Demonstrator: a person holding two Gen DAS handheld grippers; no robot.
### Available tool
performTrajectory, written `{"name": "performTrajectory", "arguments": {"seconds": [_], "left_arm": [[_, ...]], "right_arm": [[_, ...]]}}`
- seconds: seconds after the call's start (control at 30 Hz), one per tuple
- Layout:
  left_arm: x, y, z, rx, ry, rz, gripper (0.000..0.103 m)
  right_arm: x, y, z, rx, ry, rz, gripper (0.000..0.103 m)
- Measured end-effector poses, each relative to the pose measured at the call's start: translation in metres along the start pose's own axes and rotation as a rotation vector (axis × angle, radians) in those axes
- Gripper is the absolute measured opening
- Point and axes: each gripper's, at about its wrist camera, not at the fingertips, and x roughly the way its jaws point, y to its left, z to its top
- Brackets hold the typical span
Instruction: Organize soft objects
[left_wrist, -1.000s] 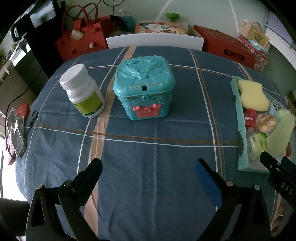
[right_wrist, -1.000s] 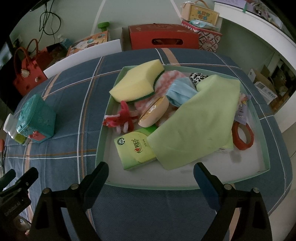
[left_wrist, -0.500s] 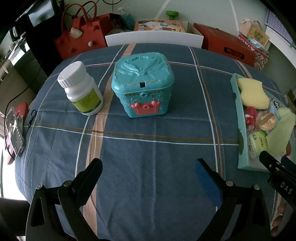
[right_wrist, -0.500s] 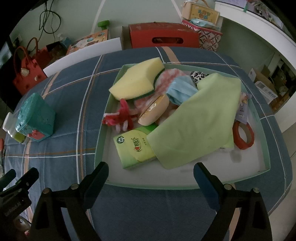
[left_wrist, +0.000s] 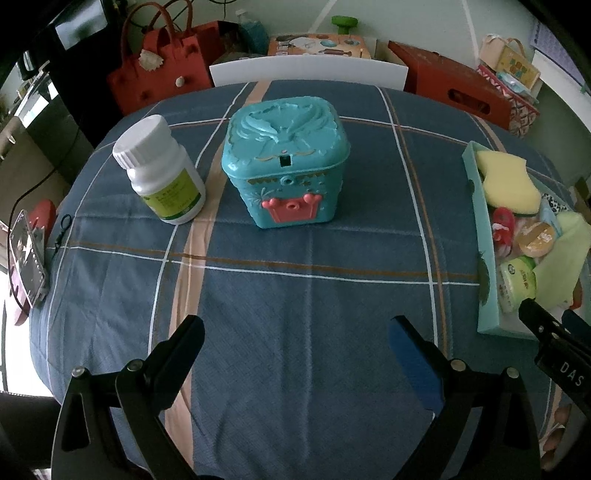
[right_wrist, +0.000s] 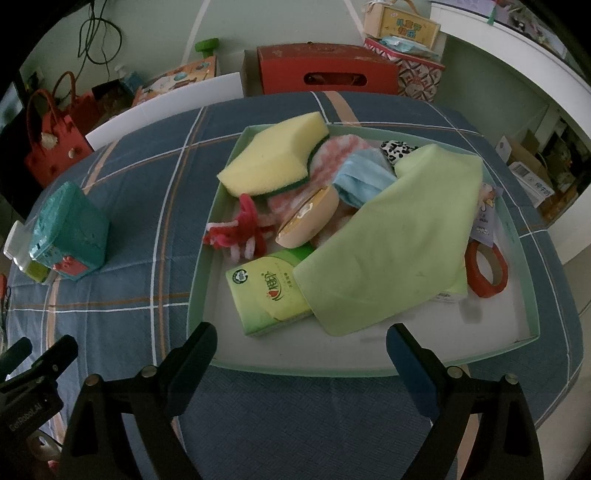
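Observation:
A pale green tray (right_wrist: 201, 288) on the blue plaid tablecloth holds a yellow sponge (right_wrist: 273, 155), a light green cloth (right_wrist: 399, 236), a blue face mask (right_wrist: 362, 182), a red and white yarn bundle (right_wrist: 240, 236), a green tissue pack (right_wrist: 269, 291), a round tan puff (right_wrist: 308, 221) and a red tape ring (right_wrist: 485, 267). My right gripper (right_wrist: 301, 341) hangs open over the tray's near rim, holding nothing. My left gripper (left_wrist: 295, 334) is open above bare cloth, short of the teal box (left_wrist: 286, 158). The tray (left_wrist: 484, 266) shows at the left wrist view's right edge.
A white pill bottle (left_wrist: 160, 170) stands left of the teal box (right_wrist: 70, 232). A chair back (left_wrist: 308, 72), a red handbag (left_wrist: 159, 70) and red boxes (right_wrist: 327, 74) sit beyond the table's far edge. A phone-like object (left_wrist: 26, 258) lies at the left edge.
Both grippers drifted slightly; the teal box and bottle shifted a little in the left view, the tray a little nearer in the right view. Both jaws stay open.

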Motion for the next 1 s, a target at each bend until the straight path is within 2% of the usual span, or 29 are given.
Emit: {"name": "performTrajectory", "arguments": {"seconds": [1.0], "left_arm": [[0.0052,0.0012,-0.0014,0.003,0.025,0.001,0.099]], "right_arm": [[0.0034,-0.0002,-0.0013,-0.006,0.008,-0.005,0.095]]}}
